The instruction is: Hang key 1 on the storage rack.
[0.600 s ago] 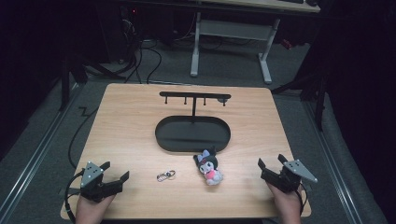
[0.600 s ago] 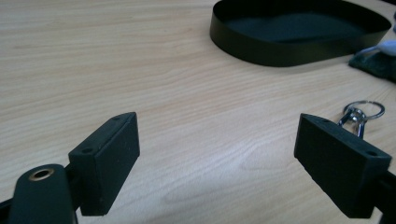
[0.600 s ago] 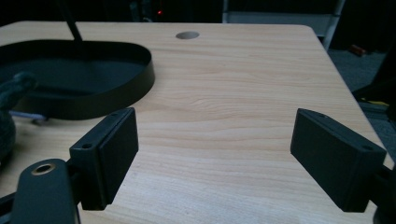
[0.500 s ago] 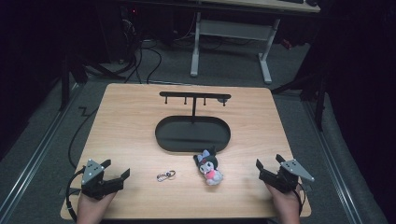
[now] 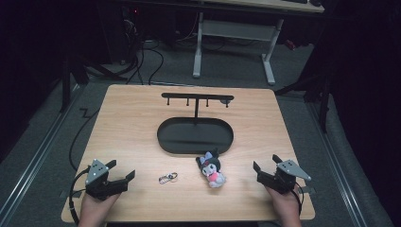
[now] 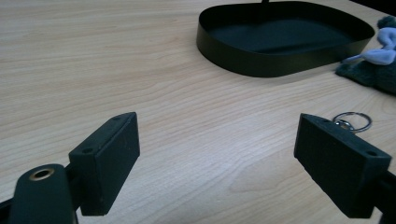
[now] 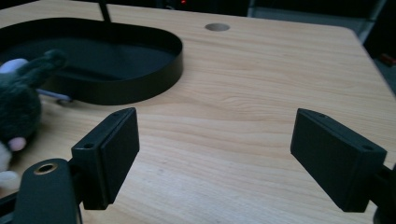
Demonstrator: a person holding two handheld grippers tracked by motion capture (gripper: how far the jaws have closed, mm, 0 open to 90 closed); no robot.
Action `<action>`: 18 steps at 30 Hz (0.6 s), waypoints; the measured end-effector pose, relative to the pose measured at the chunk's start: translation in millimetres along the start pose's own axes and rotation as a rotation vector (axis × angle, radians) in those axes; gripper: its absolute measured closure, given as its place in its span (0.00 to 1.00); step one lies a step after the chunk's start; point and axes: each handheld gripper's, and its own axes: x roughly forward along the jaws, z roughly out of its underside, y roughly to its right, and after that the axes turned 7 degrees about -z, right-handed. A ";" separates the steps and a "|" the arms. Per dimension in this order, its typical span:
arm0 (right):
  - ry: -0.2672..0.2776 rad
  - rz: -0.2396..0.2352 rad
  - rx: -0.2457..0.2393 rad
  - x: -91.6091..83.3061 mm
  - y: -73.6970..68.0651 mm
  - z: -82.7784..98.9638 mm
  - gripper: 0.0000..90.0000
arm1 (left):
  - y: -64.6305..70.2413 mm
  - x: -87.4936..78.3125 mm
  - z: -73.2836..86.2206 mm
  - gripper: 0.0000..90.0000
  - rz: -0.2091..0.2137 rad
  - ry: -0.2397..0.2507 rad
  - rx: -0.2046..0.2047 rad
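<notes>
A small plush toy point(image 5: 212, 169) with a dark head and pink and white body lies on the wooden table point(image 5: 132, 123), just in front of a black oval tray point(image 5: 195, 135) that carries a hook stand point(image 5: 197, 98). A metal key ring point(image 5: 167, 178) lies left of the plush and shows again as a ring point(image 6: 353, 122) in the left gripper view. My left gripper point(image 5: 124, 178) rests at the front left corner, open and empty. My right gripper point(image 5: 259, 171) rests at the front right, open and empty. The plush point(image 7: 18, 112) sits left of the right gripper's jaws.
The tray wall point(image 6: 261, 65) stands ahead and to the right of the left gripper, and the tray rim point(image 7: 140, 84) ahead and to the left of the right one. A round hole point(image 7: 217, 27) marks the tabletop. A white desk frame point(image 5: 231, 42) stands beyond the table's far edge.
Both grippers have shifted slightly at the front edge, the right one a little leftward. The plush, key ring and tray have not moved.
</notes>
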 end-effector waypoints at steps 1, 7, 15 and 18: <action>0.008 -0.022 0.011 0.3 0.0 0.2 0.17 | 0.0 0.0 0.0 0.17 0.000 0.000 0.000; 0.131 -0.079 0.091 -1.4 -0.2 -0.9 0.19 | -5.7 -2.0 -14.0 0.16 -0.001 0.012 -0.052; 0.113 -0.018 0.061 5.5 -8.2 -2.9 0.17 | -10.2 10.6 -6.7 0.16 -0.002 -0.005 -0.051; 0.092 -0.022 0.077 5.0 -8.9 -6.2 0.16 | -12.6 11.0 -9.5 0.16 0.040 -0.033 -0.067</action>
